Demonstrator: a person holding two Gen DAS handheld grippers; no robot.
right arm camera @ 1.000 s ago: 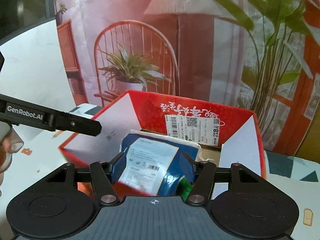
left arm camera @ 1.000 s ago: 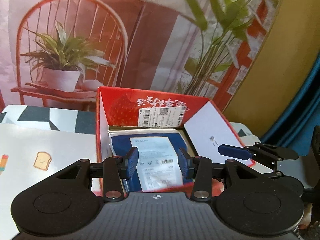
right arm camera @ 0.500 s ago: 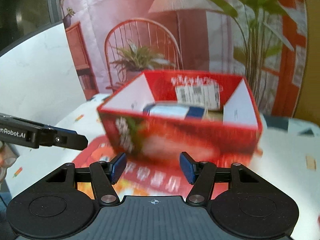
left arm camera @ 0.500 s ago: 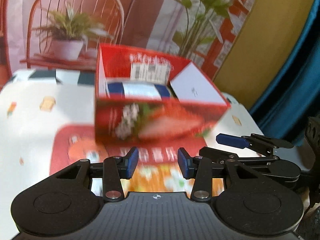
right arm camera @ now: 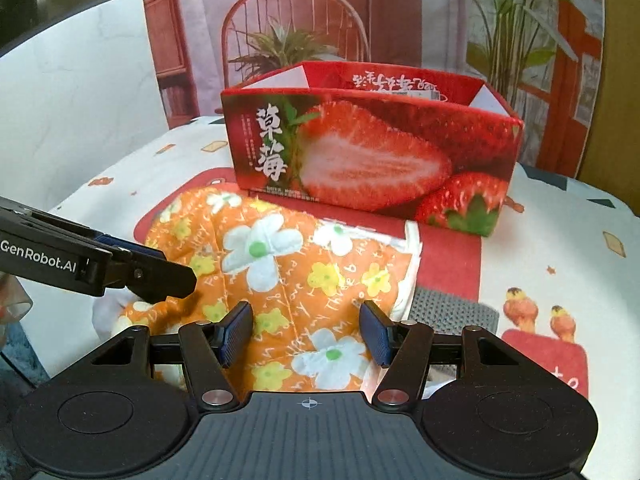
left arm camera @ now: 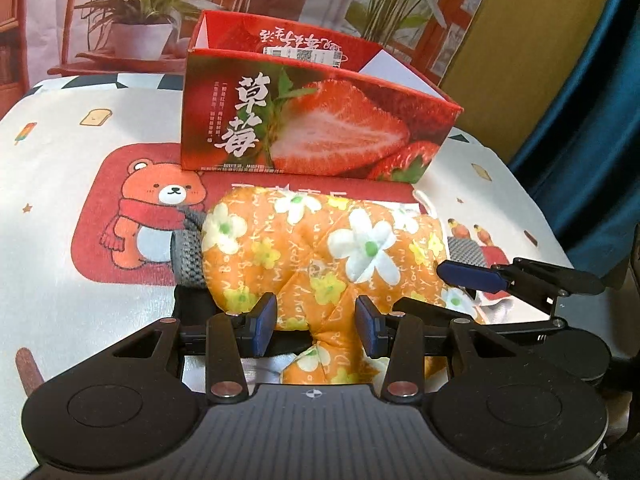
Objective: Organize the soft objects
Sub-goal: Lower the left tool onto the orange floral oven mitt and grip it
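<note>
At the centre of both frames an orange flowered oven mitt [left arm camera: 320, 256] lies on the tabletop [left arm camera: 60, 184] just below the red strawberry box [left arm camera: 316, 120], while the left tool [left arm camera: 316, 330] and right tool [right arm camera: 308, 336] hang over it, both spread wide and holding nothing.

Home setting: cartoon-bear tablecloth [left arm camera: 60, 208], strawberry box [left arm camera: 316, 120], printed interior backdrop [right arm camera: 400, 16].
</note>
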